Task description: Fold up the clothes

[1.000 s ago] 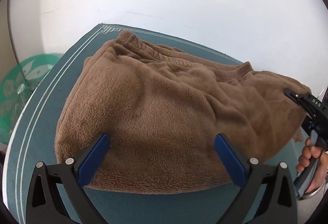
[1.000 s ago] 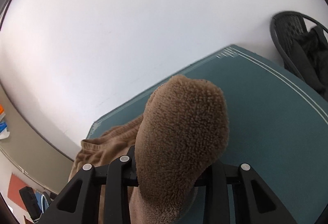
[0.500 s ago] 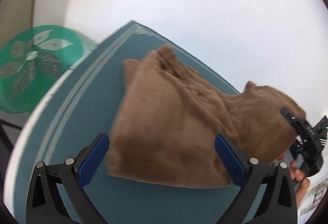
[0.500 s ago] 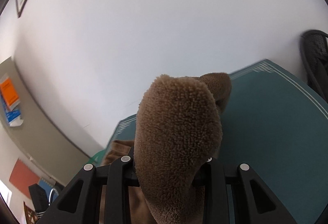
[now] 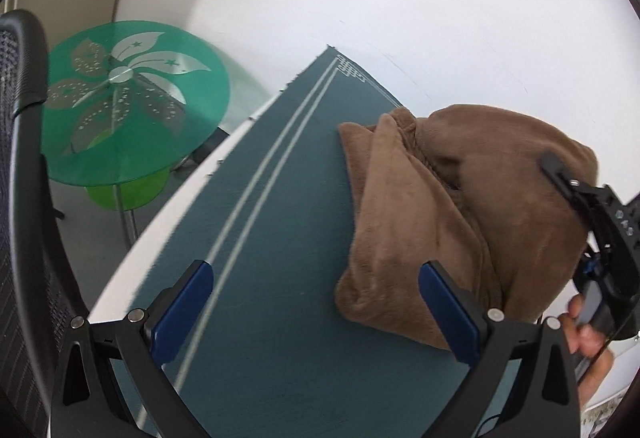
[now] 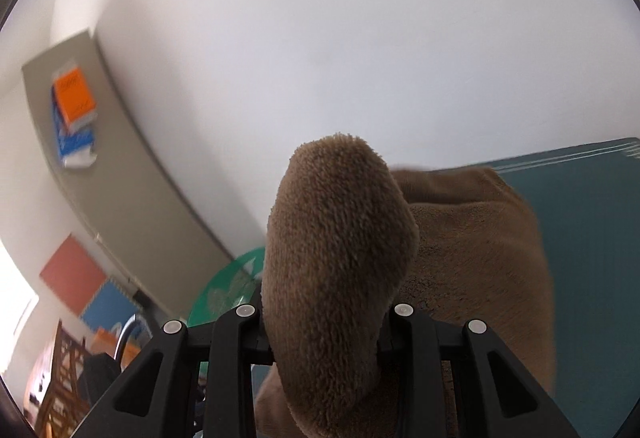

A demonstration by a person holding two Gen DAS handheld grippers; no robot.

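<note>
A brown fleece garment lies bunched on the dark teal mat, at the right of the left wrist view. My left gripper is open and empty, its blue pads above bare mat just left of the garment's near edge. My right gripper is shut on a fold of the garment and holds that end lifted. In the right wrist view the pinched fleece bulges up between the shut jaws of the gripper, with the rest of the garment hanging behind it.
A round green glass side table stands off the mat's left edge. A black mesh chair back is at far left. A white wall runs behind the table. The table's white edge borders the mat.
My right gripper has lifted its end of the garment and carried it leftward over the rest. My left gripper has drawn back and swung left, now over bare mat.
</note>
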